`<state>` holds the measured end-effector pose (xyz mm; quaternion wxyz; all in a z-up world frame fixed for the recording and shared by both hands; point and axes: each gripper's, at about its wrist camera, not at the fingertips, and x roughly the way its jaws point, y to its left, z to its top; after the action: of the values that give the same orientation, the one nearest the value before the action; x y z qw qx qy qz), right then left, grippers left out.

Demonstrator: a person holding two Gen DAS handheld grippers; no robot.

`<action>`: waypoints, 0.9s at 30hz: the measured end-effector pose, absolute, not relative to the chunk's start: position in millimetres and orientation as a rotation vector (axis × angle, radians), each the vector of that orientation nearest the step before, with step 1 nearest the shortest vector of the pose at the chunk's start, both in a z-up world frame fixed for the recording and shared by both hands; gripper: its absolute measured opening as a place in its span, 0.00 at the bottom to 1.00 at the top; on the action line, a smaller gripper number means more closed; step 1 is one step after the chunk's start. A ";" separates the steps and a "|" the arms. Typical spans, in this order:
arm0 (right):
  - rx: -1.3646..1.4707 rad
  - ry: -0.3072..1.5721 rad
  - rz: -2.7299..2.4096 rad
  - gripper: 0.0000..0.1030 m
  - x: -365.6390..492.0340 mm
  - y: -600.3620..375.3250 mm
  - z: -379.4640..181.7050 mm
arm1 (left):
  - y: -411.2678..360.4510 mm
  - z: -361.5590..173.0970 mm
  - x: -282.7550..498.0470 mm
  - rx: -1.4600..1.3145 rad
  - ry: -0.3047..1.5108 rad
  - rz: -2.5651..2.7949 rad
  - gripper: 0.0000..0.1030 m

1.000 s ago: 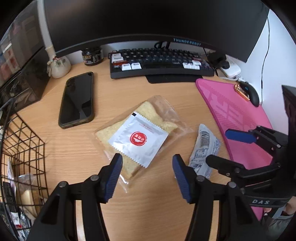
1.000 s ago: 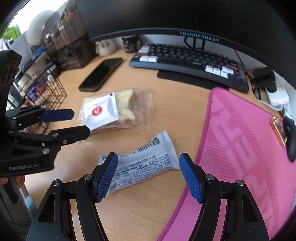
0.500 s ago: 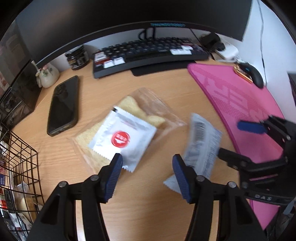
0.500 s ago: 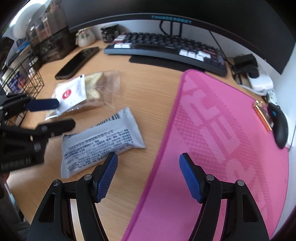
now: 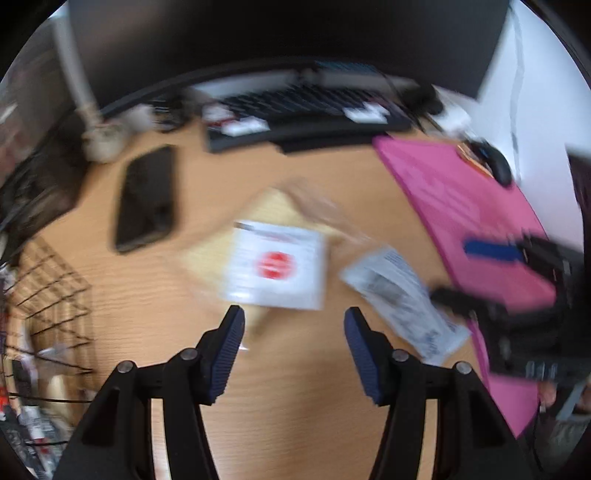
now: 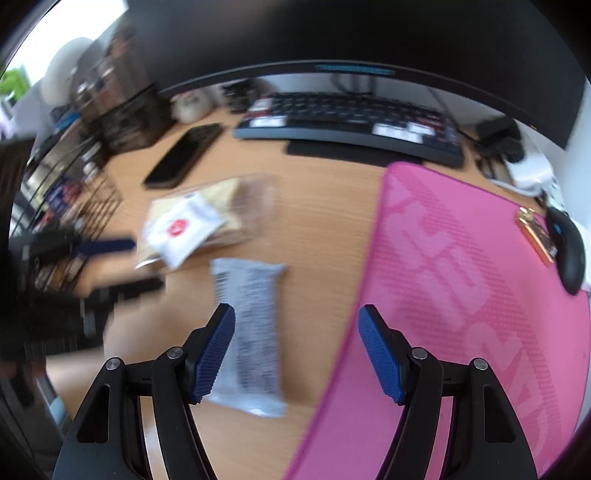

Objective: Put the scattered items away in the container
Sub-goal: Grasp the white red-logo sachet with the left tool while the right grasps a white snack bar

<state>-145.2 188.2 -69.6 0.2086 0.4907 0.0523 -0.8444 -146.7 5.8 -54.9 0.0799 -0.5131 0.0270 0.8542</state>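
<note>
Blur hides all print on the white sachet (image 5: 275, 266) with its red circle and the grey wrapper (image 6: 251, 332); left gripper (image 5: 293, 350) and right gripper (image 6: 297, 350) are both spread, holding nothing.

An office or home desk: a light wooden desk surface (image 6: 317, 206) carries a dark mechanical keyboard (image 6: 351, 122) along its far edge beneath a wide black monitor (image 6: 332, 33), with a pink desk mat (image 6: 461, 277), black mouse (image 6: 570, 254) and black smartphone (image 6: 183, 155).

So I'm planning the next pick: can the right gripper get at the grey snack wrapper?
Probably yes: the right gripper is open, the grey snack wrapper lies flat by its left finger, with nothing on top.
</note>
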 end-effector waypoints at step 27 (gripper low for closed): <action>1.374 0.183 -2.320 0.37 -158.9 197.3 -79.5 | 20.3 -79.1 -195.5 -1.529 0.104 2.576 0.20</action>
<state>-158.9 197.3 -79.5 0.2176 0.4961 0.0660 -0.8379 -195.5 20.3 -79.1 0.0721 -0.5089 0.0345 0.8571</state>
